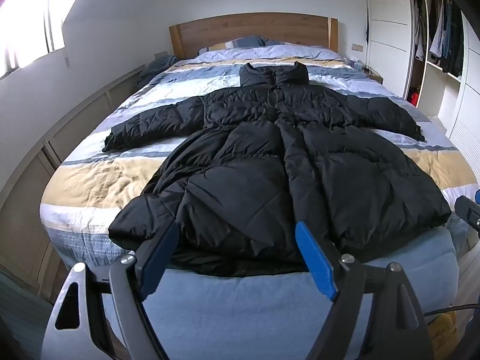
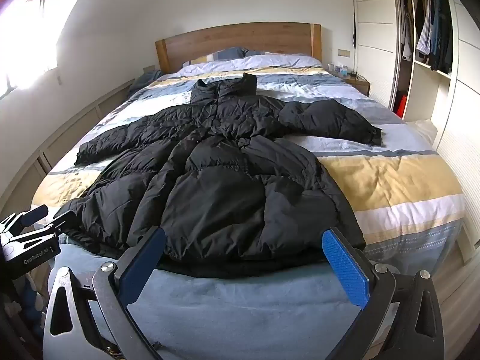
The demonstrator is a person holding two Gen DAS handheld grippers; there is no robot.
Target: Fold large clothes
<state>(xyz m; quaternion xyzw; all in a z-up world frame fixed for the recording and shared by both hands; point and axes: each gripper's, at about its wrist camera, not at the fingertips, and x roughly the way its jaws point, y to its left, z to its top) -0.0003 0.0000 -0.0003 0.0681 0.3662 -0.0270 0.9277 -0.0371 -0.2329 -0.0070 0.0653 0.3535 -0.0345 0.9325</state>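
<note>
A long black puffer coat [image 1: 270, 156] lies spread flat on the bed, collar toward the headboard, both sleeves stretched out to the sides, hem at the foot edge. It also shows in the right wrist view [image 2: 222, 174]. My left gripper [image 1: 237, 240] is open and empty, just in front of the hem's left part. My right gripper [image 2: 244, 246] is open and empty, in front of the hem's right part. The left gripper also appears at the left edge of the right wrist view [image 2: 45, 214], and part of the right gripper at the right edge of the left wrist view [image 1: 468, 210].
The bed [image 1: 99, 180] has a striped blue, yellow and white duvet and a wooden headboard [image 1: 252, 30]. A blue mattress edge [image 1: 240, 306] faces me. An open wardrobe with hanging clothes [image 2: 426, 42] stands right. A low cabinet [image 1: 60, 138] runs along the left wall.
</note>
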